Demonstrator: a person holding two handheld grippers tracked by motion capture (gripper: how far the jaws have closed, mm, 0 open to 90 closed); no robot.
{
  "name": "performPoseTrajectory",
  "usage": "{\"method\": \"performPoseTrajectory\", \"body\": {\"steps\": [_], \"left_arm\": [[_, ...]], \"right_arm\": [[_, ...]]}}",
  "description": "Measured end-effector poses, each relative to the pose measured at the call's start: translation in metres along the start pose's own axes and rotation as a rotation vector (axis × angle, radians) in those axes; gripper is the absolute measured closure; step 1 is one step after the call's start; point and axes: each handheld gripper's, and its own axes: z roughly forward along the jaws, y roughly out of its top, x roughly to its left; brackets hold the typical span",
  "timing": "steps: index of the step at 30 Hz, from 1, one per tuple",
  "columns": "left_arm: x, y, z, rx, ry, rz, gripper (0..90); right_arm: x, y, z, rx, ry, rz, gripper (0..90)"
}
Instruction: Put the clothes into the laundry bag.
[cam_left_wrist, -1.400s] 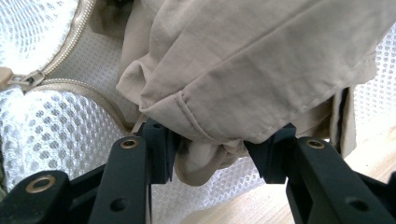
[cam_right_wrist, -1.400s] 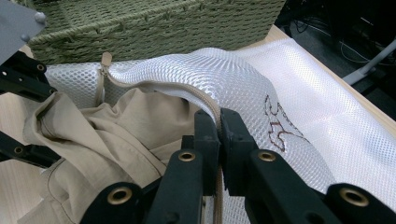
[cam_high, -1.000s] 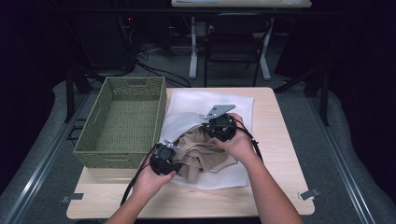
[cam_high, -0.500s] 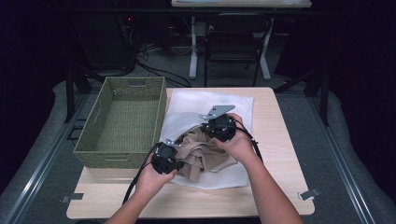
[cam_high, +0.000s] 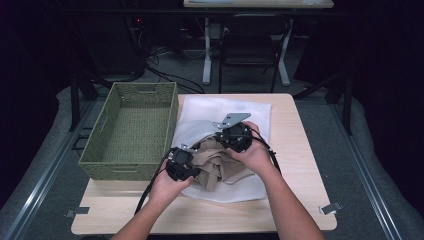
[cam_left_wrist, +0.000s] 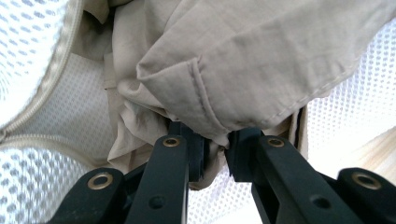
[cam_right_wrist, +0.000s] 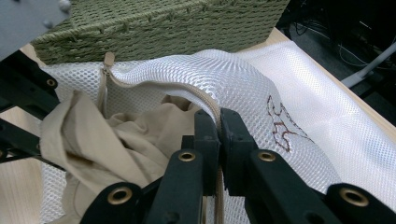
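A crumpled beige garment (cam_high: 220, 164) lies half inside a white mesh zip bag (cam_high: 245, 111) on the table. In the high view my left gripper (cam_high: 192, 167) is at the garment's near left side. The left gripper view has it (cam_left_wrist: 215, 156) shut on a hemmed fold of the beige cloth (cam_left_wrist: 261, 56), with the bag's mesh (cam_left_wrist: 28, 46) behind. My right gripper (cam_high: 226, 142) is at the bag's mouth. In its own view it (cam_right_wrist: 219, 122) is shut on the zipper edge of the bag (cam_right_wrist: 261, 93), holding it up over the garment (cam_right_wrist: 116, 140).
A green woven basket (cam_high: 132, 130) stands empty at the table's left, right beside the bag; its wall (cam_right_wrist: 154, 23) rises behind the bag. Bare wooden tabletop (cam_high: 295, 150) shows to the right and along the front edge. Chairs and table legs stand beyond.
My left gripper has shifted slightly forward and right with the beige cloth, toward the bag's opening. The right gripper has stayed put on the bag's edge.
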Motion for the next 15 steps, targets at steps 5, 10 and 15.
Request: {"method": "performPoseTrajectory", "body": {"steps": [5, 10, 15], "left_arm": [[0.001, 0.009, 0.001, -0.009, 0.007, -0.007, 80.0], [0.001, 0.016, 0.004, -0.001, 0.014, -0.009, 80.0], [0.002, 0.023, 0.007, 0.005, 0.018, -0.007, 80.0]], "right_arm": [[0.0, 0.0, 0.0, 0.0, 0.002, -0.002, 86.6], [0.0, 0.0, 0.0, -0.001, 0.002, -0.002, 86.6], [0.001, 0.0, 0.0, -0.001, 0.0, -0.003, 86.7]]}}
